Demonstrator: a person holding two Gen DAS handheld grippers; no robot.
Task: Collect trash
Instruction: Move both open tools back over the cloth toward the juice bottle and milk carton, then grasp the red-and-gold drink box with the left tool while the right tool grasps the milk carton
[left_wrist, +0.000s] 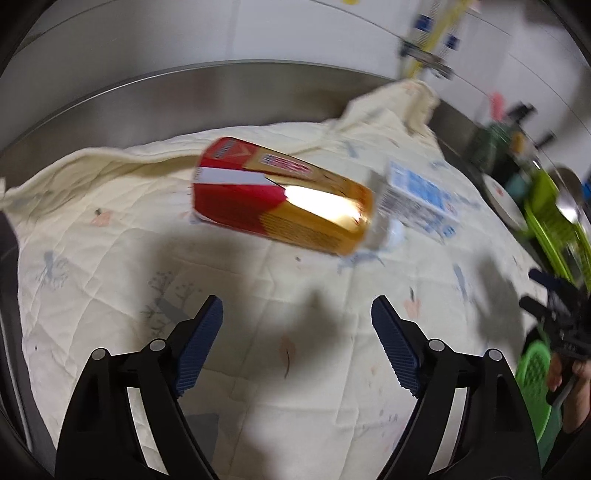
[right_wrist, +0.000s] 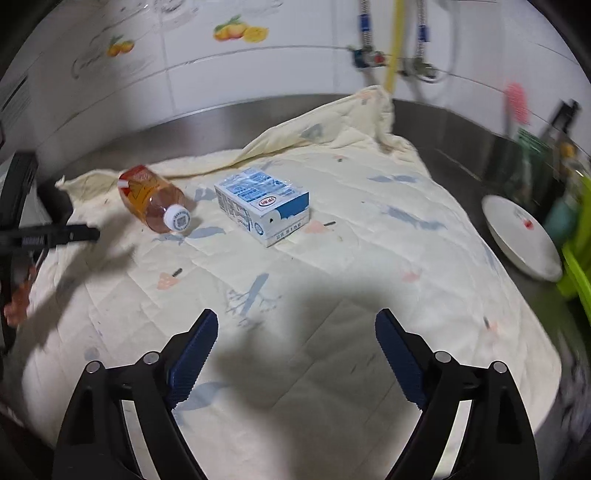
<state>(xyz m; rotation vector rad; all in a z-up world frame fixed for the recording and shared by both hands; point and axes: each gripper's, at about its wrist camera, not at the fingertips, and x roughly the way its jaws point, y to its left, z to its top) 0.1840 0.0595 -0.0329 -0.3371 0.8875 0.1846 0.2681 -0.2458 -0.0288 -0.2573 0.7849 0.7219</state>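
Note:
A plastic bottle (left_wrist: 280, 199) with a red and gold label and a white cap lies on its side on the cream quilted cloth (left_wrist: 258, 332). A blue and white milk carton (left_wrist: 421, 195) lies just behind its cap end. My left gripper (left_wrist: 297, 306) is open and empty, a short way in front of the bottle. In the right wrist view the bottle (right_wrist: 155, 199) lies at the left and the carton (right_wrist: 262, 203) in the middle. My right gripper (right_wrist: 295, 319) is open and empty, well short of the carton. The left gripper's fingers (right_wrist: 74, 234) show at the left edge.
The cloth (right_wrist: 332, 258) covers a steel counter below a tiled wall. A white plate (right_wrist: 521, 236) and a green rack (right_wrist: 580, 258) stand at the right. Pipes and taps (right_wrist: 391, 59) hang on the wall. A green basket (left_wrist: 535, 373) is low at the right.

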